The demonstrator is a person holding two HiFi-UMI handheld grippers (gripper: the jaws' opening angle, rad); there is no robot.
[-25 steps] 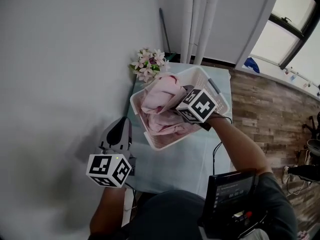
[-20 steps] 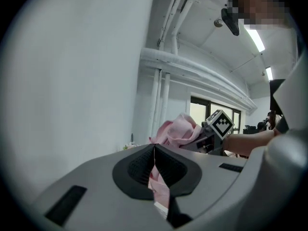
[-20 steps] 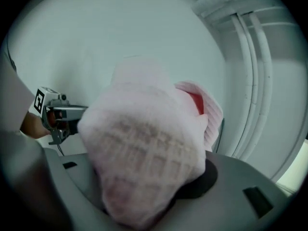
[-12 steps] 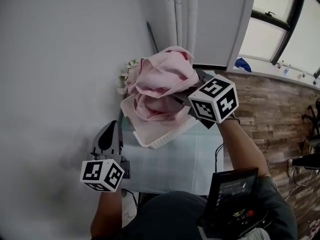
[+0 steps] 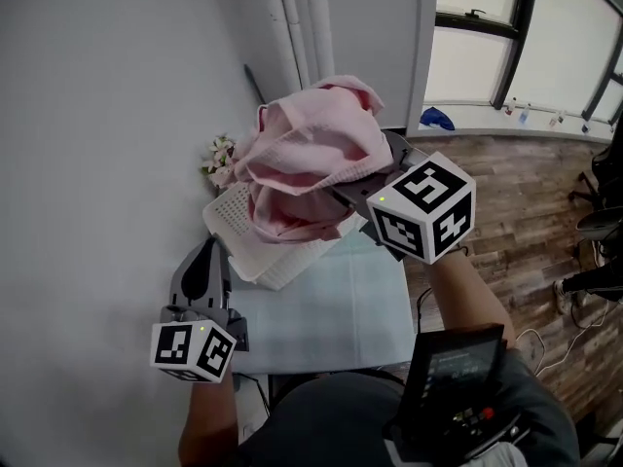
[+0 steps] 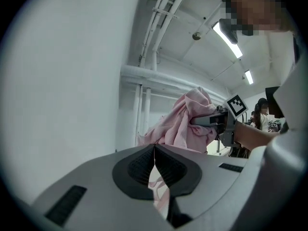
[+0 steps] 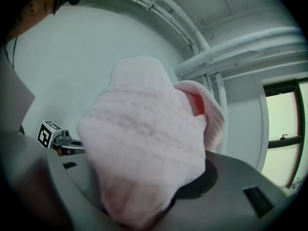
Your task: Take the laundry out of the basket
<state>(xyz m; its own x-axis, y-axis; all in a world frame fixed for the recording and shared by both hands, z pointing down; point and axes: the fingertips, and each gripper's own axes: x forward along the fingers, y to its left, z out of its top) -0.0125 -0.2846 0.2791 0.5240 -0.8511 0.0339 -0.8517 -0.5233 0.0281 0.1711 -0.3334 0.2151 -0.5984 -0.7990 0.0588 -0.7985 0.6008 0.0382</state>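
Note:
A bundle of pink laundry (image 5: 311, 154) hangs in the air above the white slatted basket (image 5: 232, 224), and its lower folds still reach down to the basket's rim. My right gripper (image 5: 339, 198) is shut on the bundle, which fills the right gripper view as pink laundry (image 7: 144, 148) bulging out of the jaws and hiding the pads. My left gripper (image 5: 204, 253) sits lower left of the basket, close to the wall, shut with nothing in it. In the left gripper view its pads (image 6: 144, 162) meet, and the pink laundry (image 6: 185, 124) and right gripper (image 6: 206, 121) show beyond them.
The basket stands on a table with a pale blue cover (image 5: 331, 319). A bunch of flowers (image 5: 219, 154) is behind the basket by the white wall. White pipes (image 5: 297, 17) run up the corner. Wooden floor (image 5: 526, 193) and windows lie to the right.
My right gripper has risen with the pink laundry, lifting it from inside the basket to well above it. My left gripper has shifted a little up along the wall, still shut.

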